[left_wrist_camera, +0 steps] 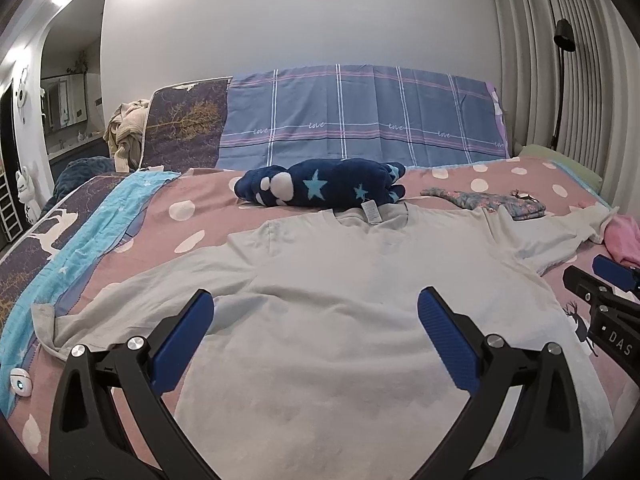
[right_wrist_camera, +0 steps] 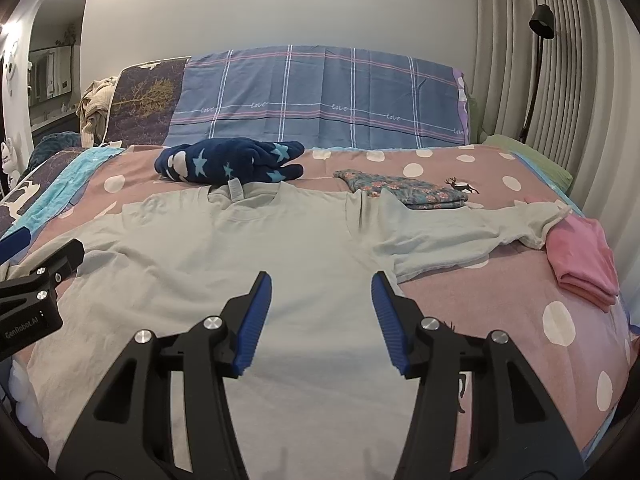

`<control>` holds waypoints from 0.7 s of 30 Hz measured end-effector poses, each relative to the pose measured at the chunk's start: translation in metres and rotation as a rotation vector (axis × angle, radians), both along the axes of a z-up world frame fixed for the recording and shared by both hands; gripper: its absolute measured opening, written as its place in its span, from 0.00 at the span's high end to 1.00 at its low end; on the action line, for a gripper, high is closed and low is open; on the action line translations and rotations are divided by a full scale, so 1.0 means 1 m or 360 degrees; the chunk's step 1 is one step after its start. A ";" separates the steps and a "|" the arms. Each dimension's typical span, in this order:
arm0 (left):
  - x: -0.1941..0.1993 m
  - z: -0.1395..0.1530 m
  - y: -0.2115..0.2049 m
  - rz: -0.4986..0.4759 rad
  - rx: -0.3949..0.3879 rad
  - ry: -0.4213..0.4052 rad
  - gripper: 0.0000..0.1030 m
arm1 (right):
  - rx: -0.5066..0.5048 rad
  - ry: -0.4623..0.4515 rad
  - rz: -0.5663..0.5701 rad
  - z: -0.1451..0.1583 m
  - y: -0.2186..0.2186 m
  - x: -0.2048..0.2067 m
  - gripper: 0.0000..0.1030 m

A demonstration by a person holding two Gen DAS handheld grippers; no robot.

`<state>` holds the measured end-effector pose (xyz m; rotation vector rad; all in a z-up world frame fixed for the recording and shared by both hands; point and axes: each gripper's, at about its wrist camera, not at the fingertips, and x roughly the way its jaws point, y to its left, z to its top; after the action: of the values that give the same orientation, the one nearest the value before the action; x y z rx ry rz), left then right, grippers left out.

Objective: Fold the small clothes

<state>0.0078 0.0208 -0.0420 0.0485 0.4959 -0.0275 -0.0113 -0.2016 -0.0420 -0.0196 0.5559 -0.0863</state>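
A pale grey T-shirt (left_wrist_camera: 340, 280) lies spread flat on the pink dotted bed cover, collar and label at the far side, both sleeves out; it also shows in the right wrist view (right_wrist_camera: 248, 248). My left gripper (left_wrist_camera: 316, 308) is open and empty, hovering over the shirt's lower middle. My right gripper (right_wrist_camera: 322, 292) is open and empty over the shirt's right side, near the right armpit. Each gripper shows at the edge of the other's view: the right one in the left wrist view (left_wrist_camera: 600, 280), the left one in the right wrist view (right_wrist_camera: 36, 264).
A folded navy star-print garment (left_wrist_camera: 320, 182) lies beyond the collar. A folded floral piece (right_wrist_camera: 404, 192) and a folded pink piece (right_wrist_camera: 580, 264) lie to the right, the pink one on the sleeve end. A blue plaid cover (left_wrist_camera: 360, 116) hangs over the headboard. Curtains and a floor lamp (right_wrist_camera: 540, 32) stand to the right.
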 end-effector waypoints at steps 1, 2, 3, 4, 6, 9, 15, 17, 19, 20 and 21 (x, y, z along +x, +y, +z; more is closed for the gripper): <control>0.000 -0.001 0.001 -0.0004 -0.0001 0.0001 0.01 | -0.0003 0.0001 -0.0001 0.000 0.000 0.000 0.49; 0.000 -0.001 0.001 -0.0008 -0.0001 0.0003 0.01 | -0.0005 0.0002 -0.0002 -0.001 0.001 0.000 0.49; -0.001 -0.002 0.002 -0.0009 -0.0001 0.0004 0.01 | -0.0006 0.0004 -0.0002 -0.001 0.001 0.000 0.49; -0.001 -0.002 0.002 -0.0012 0.0000 0.0005 0.01 | -0.0007 0.0005 -0.0002 -0.001 0.001 0.000 0.49; -0.002 -0.002 0.002 -0.0015 -0.0002 0.0001 0.01 | -0.0010 0.0009 -0.0003 -0.001 0.002 0.001 0.49; -0.003 -0.002 0.003 -0.0021 -0.0011 -0.0012 0.01 | -0.0009 0.0007 -0.0003 -0.001 0.002 0.001 0.49; -0.004 -0.002 0.006 -0.0012 0.0012 -0.0025 0.01 | -0.0011 0.0009 -0.0001 -0.001 0.003 0.001 0.49; -0.003 -0.002 0.008 -0.0009 0.0008 -0.0024 0.01 | -0.0013 0.0012 0.0001 -0.001 0.003 0.001 0.49; -0.003 -0.002 0.009 -0.0009 0.0008 -0.0021 0.01 | -0.0021 0.0014 0.0004 -0.002 0.003 0.001 0.49; -0.002 -0.003 0.009 -0.0009 0.0010 -0.0020 0.01 | -0.0024 0.0015 0.0005 -0.002 0.004 0.001 0.49; -0.002 -0.003 0.009 -0.0010 0.0014 -0.0022 0.01 | -0.0025 0.0016 0.0006 -0.002 0.005 0.001 0.49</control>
<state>0.0058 0.0300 -0.0451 0.0587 0.4823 -0.0313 -0.0103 -0.1969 -0.0444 -0.0366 0.5653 -0.0869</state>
